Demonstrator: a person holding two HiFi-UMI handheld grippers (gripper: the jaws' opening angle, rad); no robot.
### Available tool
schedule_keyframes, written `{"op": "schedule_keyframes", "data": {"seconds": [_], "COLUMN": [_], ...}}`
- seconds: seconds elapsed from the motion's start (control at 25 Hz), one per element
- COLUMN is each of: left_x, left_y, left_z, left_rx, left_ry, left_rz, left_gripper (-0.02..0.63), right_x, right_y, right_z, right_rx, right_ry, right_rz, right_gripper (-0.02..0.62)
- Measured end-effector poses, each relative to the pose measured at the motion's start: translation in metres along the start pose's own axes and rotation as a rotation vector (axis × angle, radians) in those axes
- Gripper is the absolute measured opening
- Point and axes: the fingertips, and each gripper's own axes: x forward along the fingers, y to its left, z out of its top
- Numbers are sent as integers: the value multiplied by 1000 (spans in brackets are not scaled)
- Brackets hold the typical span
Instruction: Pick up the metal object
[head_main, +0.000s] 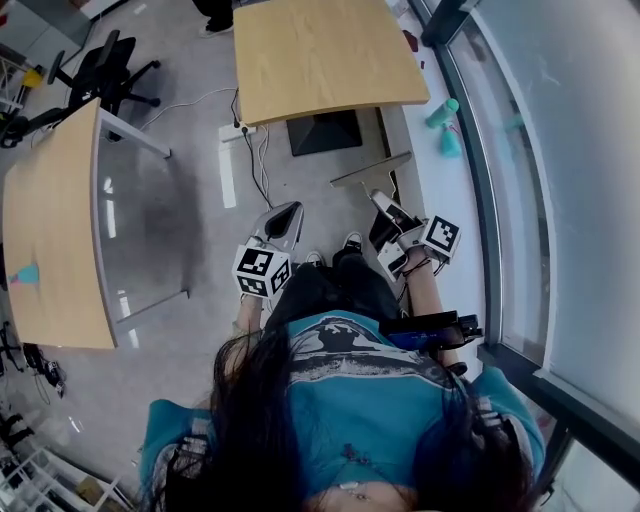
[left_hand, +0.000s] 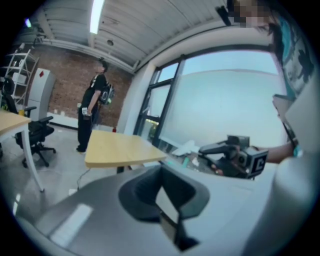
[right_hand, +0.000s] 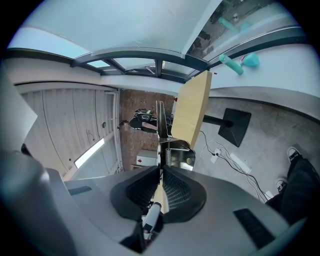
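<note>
My right gripper (head_main: 386, 207) is shut on the metal object (head_main: 368, 176), a flat grey plate that sticks out ahead of it above the floor. In the right gripper view the jaws (right_hand: 161, 170) pinch its thin edge, and a shiny plate with a small spring (right_hand: 175, 156) rises just beyond the pads. A pale handle-like part lies deep between the pads. My left gripper (head_main: 285, 213) hangs in front of the person's left knee, apart from the object. In its own view the left gripper (left_hand: 163, 176) shows a narrow gap with nothing in it.
A wooden table (head_main: 320, 55) stands ahead over a black base plate (head_main: 323, 132) and a power strip (head_main: 228, 165). A second wooden table (head_main: 50, 230) and an office chair (head_main: 105, 70) are at the left. Teal bottles (head_main: 442, 112) lie by the window wall. A person (left_hand: 92, 112) stands far off.
</note>
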Motion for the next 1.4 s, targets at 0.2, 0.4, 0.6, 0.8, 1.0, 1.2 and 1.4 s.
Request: {"op": "schedule_keyframes", "data": {"seconds": [0.2, 0.4, 0.6, 0.8, 1.0, 1.2, 1.4], "left_x": [-5, -16, -32, -43, -56, -66, -78], "left_y": [-14, -28, -68, -122, -172, -215, -232], "left_z": [5, 16, 8, -4, -25, -57, -62], "left_rx": [4, 9, 27, 32, 27, 43, 59], "left_ry": [-25, -49, -81, -89, -90, -69, -85], "left_rz": [-15, -6, 15, 21, 39, 44, 58], "left_gripper": [3, 3, 3, 3, 3, 3, 3], "right_x": [-13, -23, -65, -117, -168, -209, -225], "right_y": [-3, 3, -3, -9, -21, -40, -41], "right_z": [-6, -16, -31, -39, -48, -52, -54], "right_rx": [5, 3, -2, 6, 12, 23, 27], "right_ry": [-9, 12, 30, 34, 39, 30, 25], "right_rz": [-8, 3, 22, 22, 14, 8, 37], "right_gripper": [38, 38, 38, 38, 38, 38, 38]}}
